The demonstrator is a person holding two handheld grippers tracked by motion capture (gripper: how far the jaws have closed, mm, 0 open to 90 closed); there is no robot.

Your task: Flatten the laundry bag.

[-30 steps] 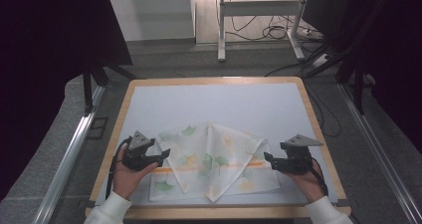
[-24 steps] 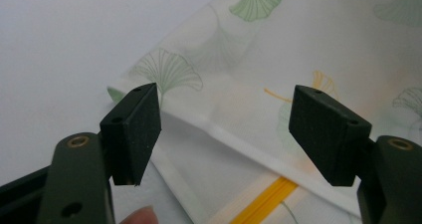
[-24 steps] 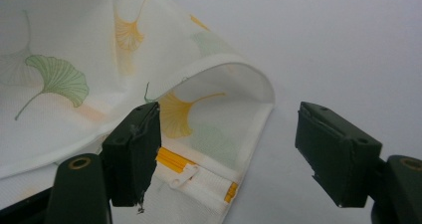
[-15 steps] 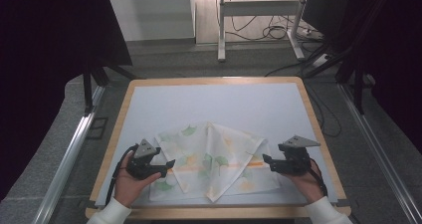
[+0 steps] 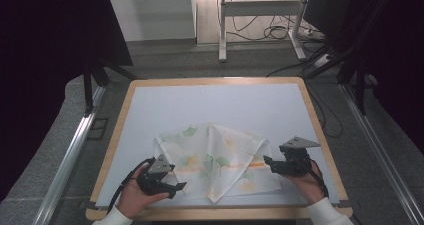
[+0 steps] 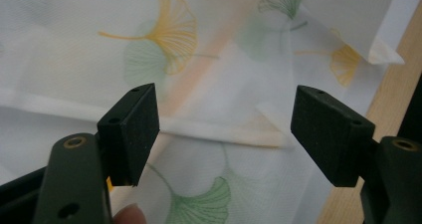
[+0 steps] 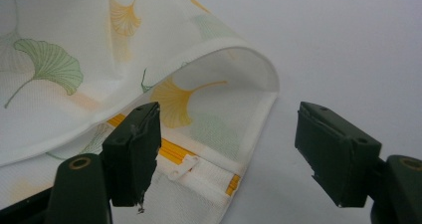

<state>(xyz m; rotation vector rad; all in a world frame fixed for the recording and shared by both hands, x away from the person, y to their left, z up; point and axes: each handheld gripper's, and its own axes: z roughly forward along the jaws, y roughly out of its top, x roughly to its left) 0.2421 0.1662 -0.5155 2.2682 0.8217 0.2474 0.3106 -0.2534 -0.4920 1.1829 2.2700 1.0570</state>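
Note:
A white cloth (image 5: 215,160) printed with green and yellow ginkgo leaves lies crumpled on the pale mat, one flap folded over to a point near the front. My left gripper (image 5: 176,187) is open at the cloth's front left corner, low over the fabric (image 6: 219,84). My right gripper (image 5: 266,163) is open at the cloth's right edge. In the right gripper view a curled fold (image 7: 234,59) lifts above a zip edge with a yellow band (image 7: 184,167). Nothing is held between either pair of jaws.
The pale mat (image 5: 225,105) sits in a wooden frame (image 5: 320,130), and its far half is bare. Metal rails (image 5: 65,165) run along both sides of the table. A stand and cables (image 5: 270,30) are on the floor beyond.
My left gripper has moved toward the front edge and turned right, now at the cloth's front left corner. The right gripper has stayed put.

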